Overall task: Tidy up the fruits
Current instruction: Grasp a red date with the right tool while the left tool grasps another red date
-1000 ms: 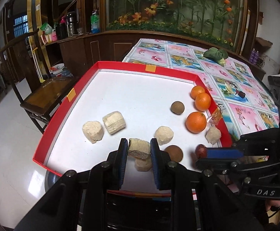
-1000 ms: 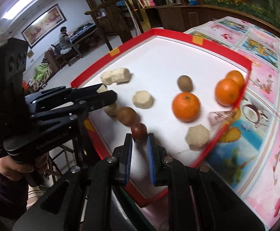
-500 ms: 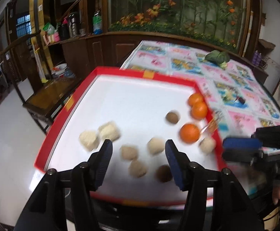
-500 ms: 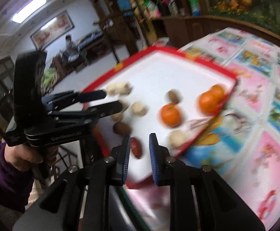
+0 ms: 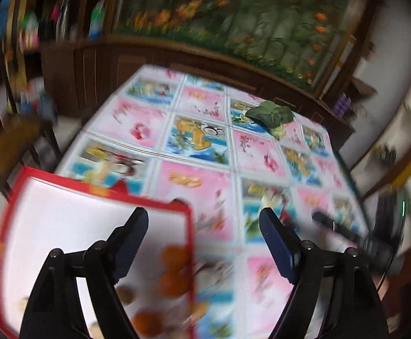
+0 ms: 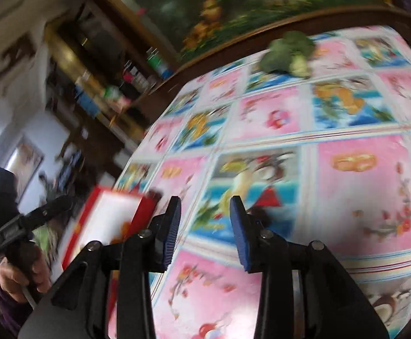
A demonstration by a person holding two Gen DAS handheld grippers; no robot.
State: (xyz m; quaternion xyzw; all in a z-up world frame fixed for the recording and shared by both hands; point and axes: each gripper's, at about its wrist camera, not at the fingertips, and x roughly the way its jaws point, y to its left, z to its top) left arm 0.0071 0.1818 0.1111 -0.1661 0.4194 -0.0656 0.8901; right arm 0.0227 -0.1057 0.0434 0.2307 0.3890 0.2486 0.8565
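Observation:
Both views are motion-blurred. The red-rimmed white tray (image 5: 190, 226) lies at lower left in the left wrist view, with blurred oranges (image 5: 174, 282) and a small brown fruit (image 5: 125, 293) near its right rim. My left gripper (image 5: 204, 226) is wide open and empty above the tray's far right corner. My right gripper (image 6: 205, 217) is open and empty over the patterned tablecloth; the tray (image 6: 146, 206) shows at its left. The right gripper also shows in the left wrist view (image 5: 332, 224) at the right.
A green leafy vegetable (image 5: 270, 114) lies at the far side of the table; it shows in the right wrist view (image 6: 290, 50) too. A pink and blue picture tablecloth (image 5: 205, 141) covers the table. Dark wooden cabinets stand behind. The left hand-held gripper (image 6: 30, 220) is at far left.
Both grippers have swung up and to the right, away from the tray. The left let go of the pale chunk earlier; the right has opened, and the dark red fruit it held is gone from view.

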